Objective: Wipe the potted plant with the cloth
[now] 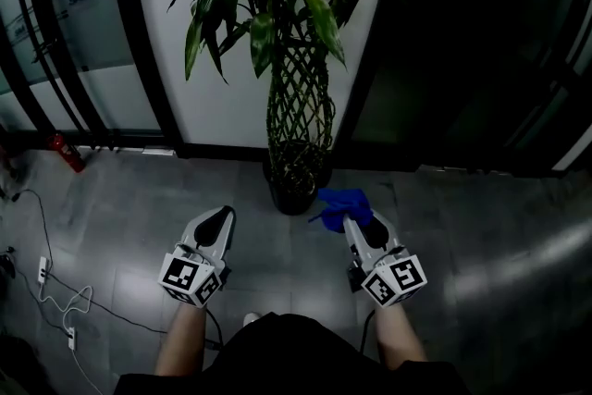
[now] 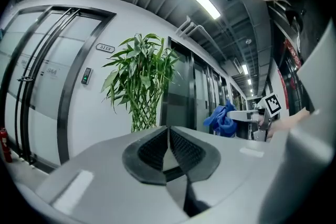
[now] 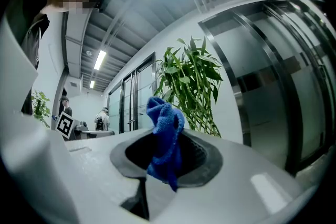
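A tall potted plant (image 1: 296,60) with a braided green stem and long leaves stands in a dark pot (image 1: 294,190) against the white wall. It also shows in the left gripper view as the plant (image 2: 139,81) and in the right gripper view as the plant (image 3: 194,86). My right gripper (image 1: 350,216) is shut on a blue cloth (image 1: 344,204), just right of the pot; the cloth (image 3: 164,141) hangs bunched between the jaws. My left gripper (image 1: 222,216) is left of the pot, jaws pressed together with nothing in them.
A red fire extinguisher (image 1: 67,153) stands at the left wall. White cables and a power strip (image 1: 55,296) lie on the grey floor at lower left. Glass doors (image 1: 65,23) are to the left, dark panels (image 1: 481,42) to the right.
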A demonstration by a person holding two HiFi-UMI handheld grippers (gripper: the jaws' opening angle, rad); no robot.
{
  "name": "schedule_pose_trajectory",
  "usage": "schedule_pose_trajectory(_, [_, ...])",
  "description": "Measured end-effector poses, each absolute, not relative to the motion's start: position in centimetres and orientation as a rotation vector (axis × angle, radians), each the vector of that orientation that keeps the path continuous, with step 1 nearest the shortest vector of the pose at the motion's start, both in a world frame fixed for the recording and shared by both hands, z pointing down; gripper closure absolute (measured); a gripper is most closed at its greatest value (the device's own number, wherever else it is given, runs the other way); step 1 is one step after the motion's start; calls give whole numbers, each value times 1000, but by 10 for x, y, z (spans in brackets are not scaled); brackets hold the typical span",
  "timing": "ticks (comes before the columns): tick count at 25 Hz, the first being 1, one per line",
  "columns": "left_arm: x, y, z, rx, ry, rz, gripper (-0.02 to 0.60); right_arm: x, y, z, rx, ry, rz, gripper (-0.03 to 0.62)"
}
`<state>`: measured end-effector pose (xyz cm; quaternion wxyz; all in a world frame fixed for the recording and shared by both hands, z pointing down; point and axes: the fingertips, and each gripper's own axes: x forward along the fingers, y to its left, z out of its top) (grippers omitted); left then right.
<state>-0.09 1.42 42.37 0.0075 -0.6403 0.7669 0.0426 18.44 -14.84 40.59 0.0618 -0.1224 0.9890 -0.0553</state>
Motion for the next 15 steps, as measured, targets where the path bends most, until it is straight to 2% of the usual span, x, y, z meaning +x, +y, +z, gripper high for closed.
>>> schedule_pose_trajectory(15, [3,12,447,-1978,2452,57,560,188,-165,422,-332,3036,-164,485])
